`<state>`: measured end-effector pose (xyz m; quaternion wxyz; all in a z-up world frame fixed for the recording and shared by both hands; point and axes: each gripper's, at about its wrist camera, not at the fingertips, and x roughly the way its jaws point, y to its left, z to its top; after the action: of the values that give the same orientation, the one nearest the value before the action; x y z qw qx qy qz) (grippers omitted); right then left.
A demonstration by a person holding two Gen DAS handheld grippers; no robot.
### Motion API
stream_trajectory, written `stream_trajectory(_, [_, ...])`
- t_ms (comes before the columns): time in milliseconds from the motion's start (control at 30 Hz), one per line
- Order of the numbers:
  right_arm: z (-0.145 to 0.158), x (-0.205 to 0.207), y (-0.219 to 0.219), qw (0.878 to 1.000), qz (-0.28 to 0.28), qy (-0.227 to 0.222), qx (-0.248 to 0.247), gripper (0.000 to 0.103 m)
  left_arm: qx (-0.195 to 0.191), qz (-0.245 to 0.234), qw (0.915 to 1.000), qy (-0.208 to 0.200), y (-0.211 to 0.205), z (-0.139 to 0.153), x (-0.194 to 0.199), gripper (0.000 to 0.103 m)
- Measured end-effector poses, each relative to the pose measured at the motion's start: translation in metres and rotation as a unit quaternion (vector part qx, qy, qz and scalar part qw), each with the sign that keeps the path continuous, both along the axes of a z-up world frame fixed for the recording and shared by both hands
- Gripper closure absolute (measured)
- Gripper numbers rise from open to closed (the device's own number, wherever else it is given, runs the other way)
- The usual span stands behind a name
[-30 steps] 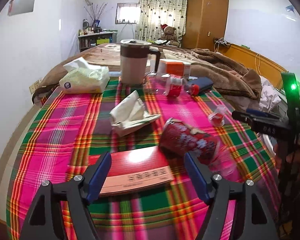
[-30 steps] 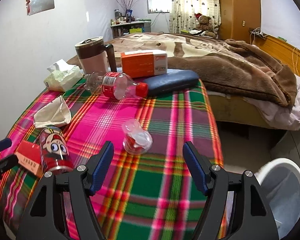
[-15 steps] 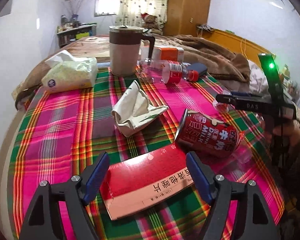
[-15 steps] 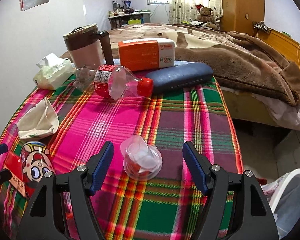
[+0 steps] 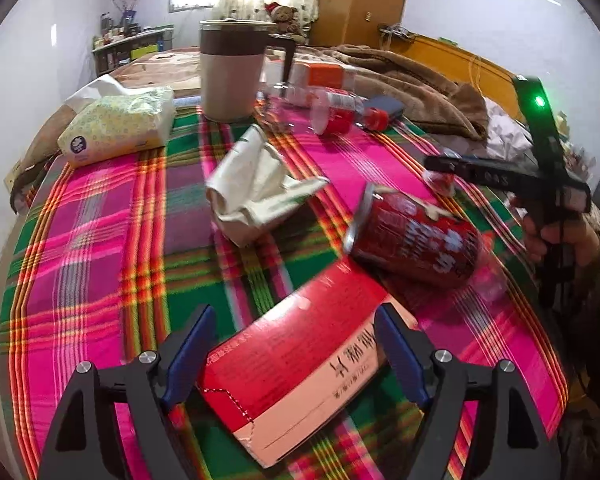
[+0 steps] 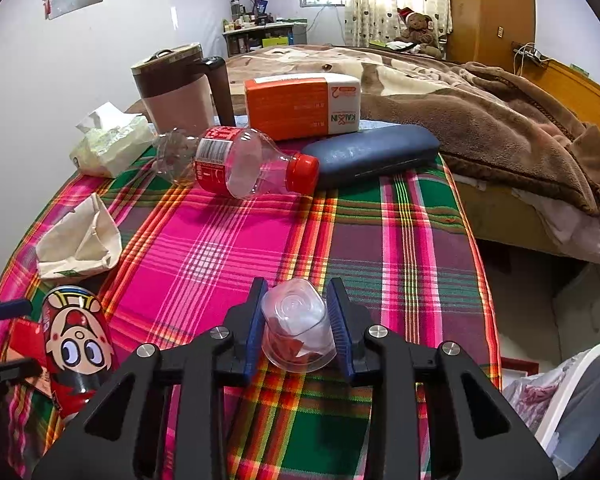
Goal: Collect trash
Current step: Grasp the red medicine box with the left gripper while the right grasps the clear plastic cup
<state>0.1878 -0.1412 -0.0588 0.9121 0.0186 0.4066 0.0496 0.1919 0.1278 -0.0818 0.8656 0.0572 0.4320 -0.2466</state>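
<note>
The cup (image 6: 296, 326), a small clear plastic one lying on its side with something red crumpled inside, sits on the tabletop (image 6: 228, 248) near the edge facing the right camera. The right tool (image 6: 297, 322) is closing on it, its blue pads already against both sides. The wall looks thin and slick, so a hard squeeze could buckle it or squirt it forward out of the grip; a soft one could let it slip on the way to the white bin (image 6: 580, 392), which stands on the floor to the right of the cup, below the tabletop.

Left of the cup lies a red can (image 6: 78, 350) on its side. It is round and free to roll, so a knock from either tool could send it off the near edge.

Just beside the can on its near side is a flat red box (image 5: 300, 368). The left tool (image 5: 296, 352) stands around it, jaws opening, pads clear of the box's sides. The box lies askew between the pads, so they may catch corners and twist it, or one pad may nudge the can.

Beyond the can, a crumpled paper (image 5: 260, 188) and an empty bottle (image 6: 240, 162) also wait; the bottle too can roll.
</note>
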Motion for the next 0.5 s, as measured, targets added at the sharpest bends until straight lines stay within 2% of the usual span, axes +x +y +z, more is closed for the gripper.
stream_trajectory(367, [0.004, -0.020, -0.006, 1.000, -0.002, -0.007, 0.013, 0.071, 0.005, -0.017, 0.9998, 0.005, -0.013, -0.001, -0.045, 0.022])
stream_trajectory(500, [0.007, -0.030, -0.007, 1.000, -0.001, -0.011, 0.014, 0.071, 0.021, 0.009, 0.9997, 0.011, -0.021, -0.009, -0.042, 0.022])
